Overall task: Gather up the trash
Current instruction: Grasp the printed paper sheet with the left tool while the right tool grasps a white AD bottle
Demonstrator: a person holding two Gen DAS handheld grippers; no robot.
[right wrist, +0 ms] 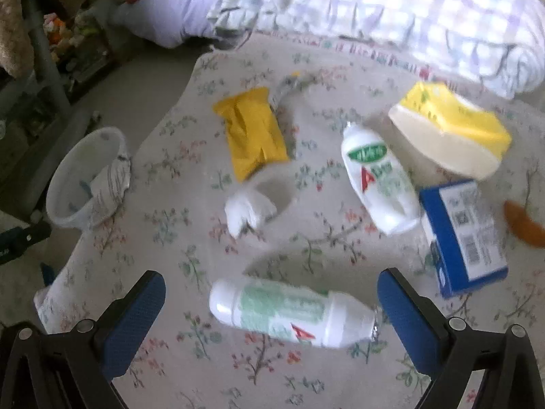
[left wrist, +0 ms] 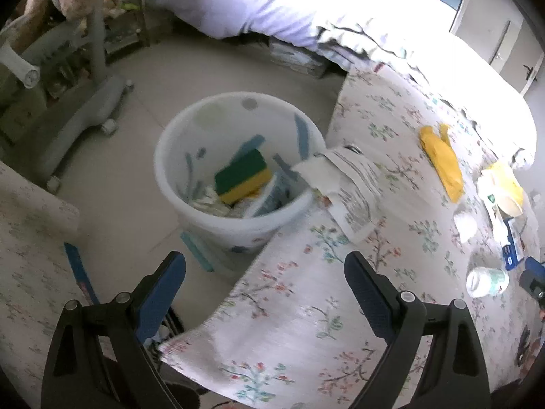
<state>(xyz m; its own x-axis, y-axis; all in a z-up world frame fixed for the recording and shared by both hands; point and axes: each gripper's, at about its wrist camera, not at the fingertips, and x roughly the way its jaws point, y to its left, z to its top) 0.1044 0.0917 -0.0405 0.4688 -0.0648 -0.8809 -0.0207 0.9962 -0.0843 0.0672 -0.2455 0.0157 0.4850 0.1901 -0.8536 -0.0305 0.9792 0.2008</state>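
Note:
A white bin (left wrist: 177, 184) stands on the floor by the bed corner and holds a green-yellow sponge (left wrist: 243, 176) and paper scraps. A printed paper (left wrist: 351, 184) hangs over the bin's rim. My left gripper (left wrist: 265, 272) is open and empty, above the bed edge near the bin. My right gripper (right wrist: 270, 293) is open, with a white bottle (right wrist: 289, 312) lying on its side between the fingers, not gripped. On the bed lie a second white bottle (right wrist: 378, 180), a yellow wrapper (right wrist: 252, 133), crumpled white paper (right wrist: 248, 211), a blue box (right wrist: 463, 238) and a yellow tissue pack (right wrist: 449, 129).
The floral bedsheet (right wrist: 170, 170) covers the bed; a folded quilt (right wrist: 408, 17) lies at the back. A grey wheeled chair base (left wrist: 85, 112) stands left of the bin. An orange peel (right wrist: 524, 228) lies at the right edge. Cluttered shelves (right wrist: 68, 51) stand far left.

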